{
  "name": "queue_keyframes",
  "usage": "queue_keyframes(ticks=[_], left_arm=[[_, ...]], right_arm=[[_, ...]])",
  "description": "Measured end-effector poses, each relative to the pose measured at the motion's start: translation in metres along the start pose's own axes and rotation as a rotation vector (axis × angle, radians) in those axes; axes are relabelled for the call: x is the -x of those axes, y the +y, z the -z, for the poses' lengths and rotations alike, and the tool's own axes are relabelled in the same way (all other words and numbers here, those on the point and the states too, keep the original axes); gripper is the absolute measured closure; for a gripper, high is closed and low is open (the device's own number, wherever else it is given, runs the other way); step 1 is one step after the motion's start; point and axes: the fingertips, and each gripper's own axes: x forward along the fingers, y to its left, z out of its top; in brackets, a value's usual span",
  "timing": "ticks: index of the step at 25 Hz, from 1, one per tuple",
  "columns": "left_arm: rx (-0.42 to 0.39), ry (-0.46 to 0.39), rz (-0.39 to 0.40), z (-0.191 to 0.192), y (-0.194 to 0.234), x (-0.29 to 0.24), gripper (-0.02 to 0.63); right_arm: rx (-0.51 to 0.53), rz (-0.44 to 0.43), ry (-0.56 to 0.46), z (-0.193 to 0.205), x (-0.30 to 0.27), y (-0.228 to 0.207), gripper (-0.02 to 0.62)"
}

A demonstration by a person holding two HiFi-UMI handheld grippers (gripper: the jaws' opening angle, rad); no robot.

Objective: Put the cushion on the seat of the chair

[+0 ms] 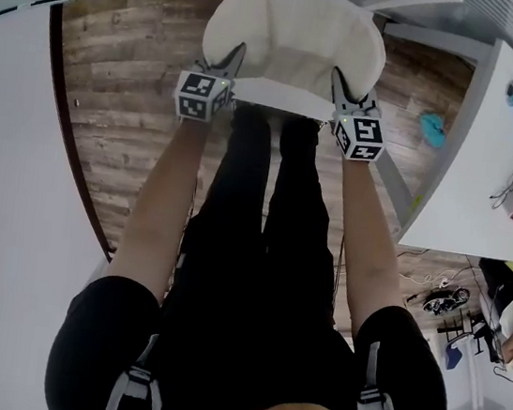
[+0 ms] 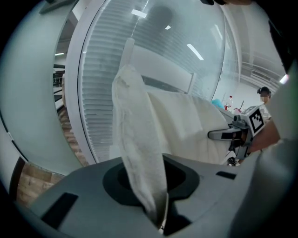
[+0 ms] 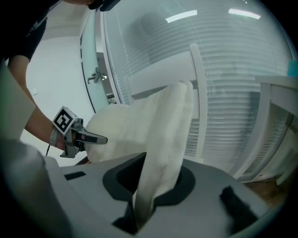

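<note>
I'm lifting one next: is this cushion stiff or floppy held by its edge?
Probably soft: the cushion pinches thin in both jaws. Likely light: only two edge pinches hold it. Seemingly not limp: it keeps a rounded shape.

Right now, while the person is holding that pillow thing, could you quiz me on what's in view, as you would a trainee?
1. True or false: only the left gripper is clamped on the cushion; the right gripper is empty.
2. The floor beside the chair is: A carpet, B wood planks, C tiles.
3. Fill in: the cushion's colour is ___.
Key: 1 false, both grippers pinch its near edge; 2 B; 3 cream-white.
</note>
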Motion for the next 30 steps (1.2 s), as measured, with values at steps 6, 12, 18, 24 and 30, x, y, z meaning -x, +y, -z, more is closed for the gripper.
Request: queue_keyframes(ticks=[6,12,18,24,30], left_arm=[[0.062,0.114,0.036,0.05,0.012,-0.038,0.512],[0.116,0.211,0.067,0.081,0.02,-0.063,0.503],[0.162,0.295,0.082,0.101,0.026,-0.082,0.485],[0.161,0.367,0.078,0.12,0.034,-0.096,0.451],[0.153,0.398,0.017,0.127,0.051,-0.102,0.388]], right_arm=[[-0.094,-0.027,0.098,0.057,-0.036,-0.014,0.534],[-0.182,-0.046,0.183,0.093,-0.057,-0.024,0.531],[-0.235,-0.046,0.276,0.114,-0.072,-0.033,0.528],[-0.285,-0.034,0.359,0.14,-0.081,-0.042,0.505],[-0.287,0.004,0.399,0.152,-0.089,-0.058,0.438]])
